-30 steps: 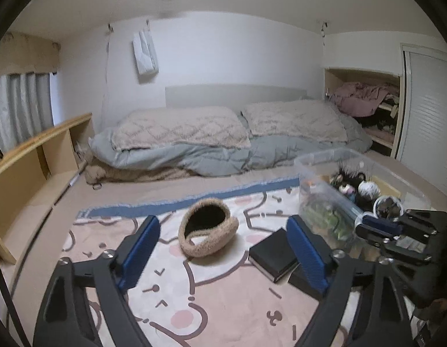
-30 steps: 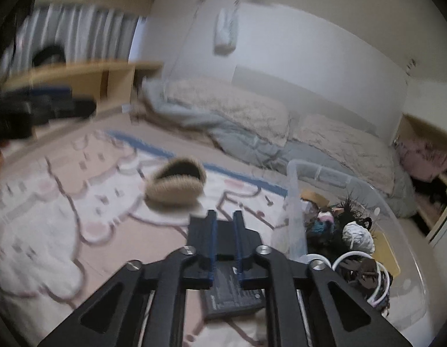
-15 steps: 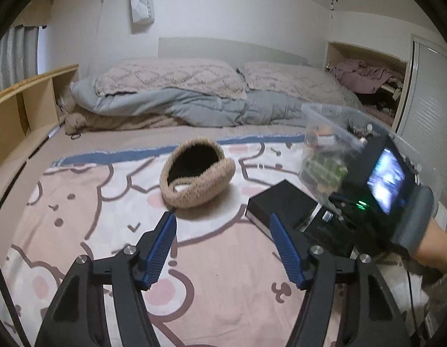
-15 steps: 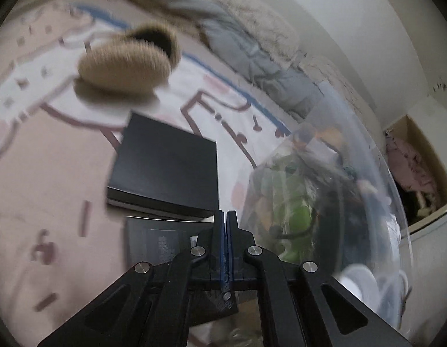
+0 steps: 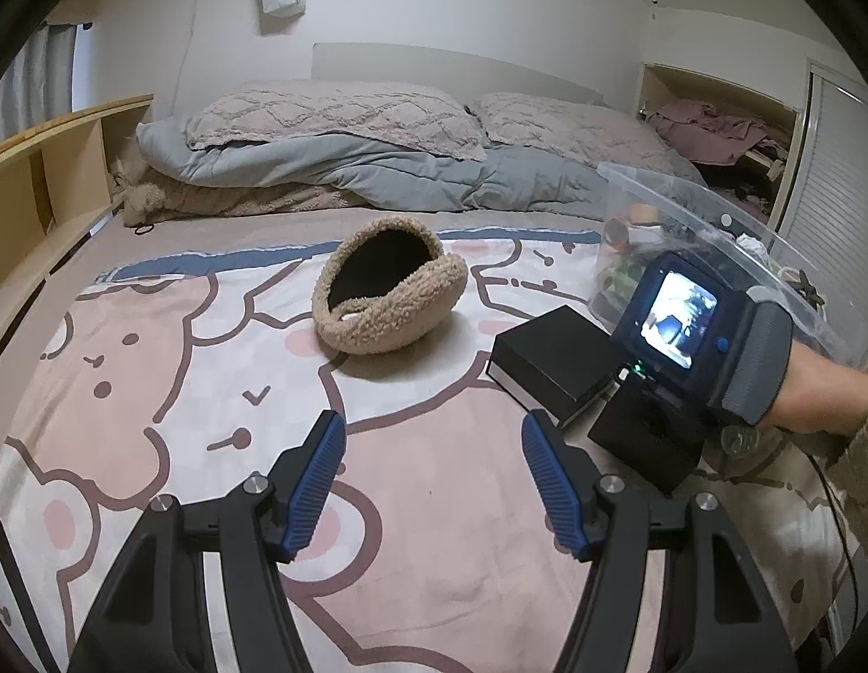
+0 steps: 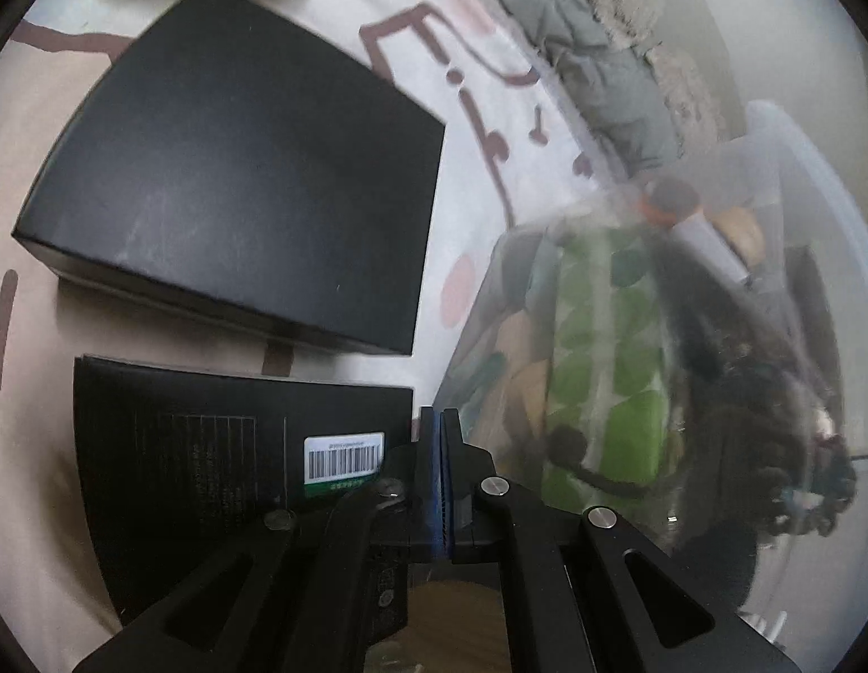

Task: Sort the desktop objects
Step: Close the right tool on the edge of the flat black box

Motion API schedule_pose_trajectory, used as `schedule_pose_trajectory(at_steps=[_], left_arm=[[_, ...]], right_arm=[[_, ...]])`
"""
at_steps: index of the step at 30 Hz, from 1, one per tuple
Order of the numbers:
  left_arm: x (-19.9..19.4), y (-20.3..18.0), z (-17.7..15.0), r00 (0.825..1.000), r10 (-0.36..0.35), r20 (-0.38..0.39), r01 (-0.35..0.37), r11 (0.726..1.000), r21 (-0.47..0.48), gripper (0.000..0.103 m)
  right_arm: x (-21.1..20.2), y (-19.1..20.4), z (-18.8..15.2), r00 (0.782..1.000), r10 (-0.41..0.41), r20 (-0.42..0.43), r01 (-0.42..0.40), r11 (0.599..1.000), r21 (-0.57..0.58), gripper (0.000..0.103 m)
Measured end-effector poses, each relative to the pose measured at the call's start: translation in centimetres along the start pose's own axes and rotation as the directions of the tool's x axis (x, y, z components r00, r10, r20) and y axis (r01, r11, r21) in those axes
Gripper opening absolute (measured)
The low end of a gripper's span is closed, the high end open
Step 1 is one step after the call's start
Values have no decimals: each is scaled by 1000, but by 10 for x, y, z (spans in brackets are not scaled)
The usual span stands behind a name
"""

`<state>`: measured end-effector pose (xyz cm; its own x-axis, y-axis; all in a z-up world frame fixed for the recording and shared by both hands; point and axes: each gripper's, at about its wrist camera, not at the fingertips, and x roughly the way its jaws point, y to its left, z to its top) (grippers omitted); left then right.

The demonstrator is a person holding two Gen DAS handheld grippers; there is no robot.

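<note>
My left gripper (image 5: 434,482) hovers low over the cartoon blanket (image 5: 170,370), jaws open and nothing between the blue pads. Ahead of it lies a fluffy beige pouch (image 5: 389,291) with its dark mouth facing me. To the right sits a black box (image 5: 551,353), with a second black box (image 5: 641,443) nearer. A hand holds the right gripper's screen unit (image 5: 680,325) above that second box. In the right wrist view my right gripper (image 6: 439,426) is shut on nothing. Its tip points down between the barcode-labelled black box (image 6: 209,448) and the clear bin (image 6: 658,336). The plain black box (image 6: 237,185) lies beyond.
The clear plastic bin (image 5: 714,213) at the right holds several small items, among them a green patterned pack (image 6: 613,347) and dark cords. Pillows and a grey duvet (image 5: 377,162) lie at the far end. A wooden shelf (image 5: 52,168) runs along the left.
My left gripper sank toward the blanket and its jaws narrowed. My right gripper swung down and tilted over the black boxes beside the bin, closing fully.
</note>
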<state>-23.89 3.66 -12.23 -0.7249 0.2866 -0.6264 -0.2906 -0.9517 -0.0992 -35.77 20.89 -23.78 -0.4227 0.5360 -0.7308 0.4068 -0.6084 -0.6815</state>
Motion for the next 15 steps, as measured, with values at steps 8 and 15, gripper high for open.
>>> schedule_pose_trajectory(at_steps=[8,15], left_arm=[[10,-2,-24,999,-28,-44,29,999,29,66],[24,-11,-51,990,-71,-120,76,997,34,66]], right_arm=[[-18,-2,-10,980,198,-36,-199,980,-22,2],[-70,22,-20,937,348,25,-344,933,-106,2]])
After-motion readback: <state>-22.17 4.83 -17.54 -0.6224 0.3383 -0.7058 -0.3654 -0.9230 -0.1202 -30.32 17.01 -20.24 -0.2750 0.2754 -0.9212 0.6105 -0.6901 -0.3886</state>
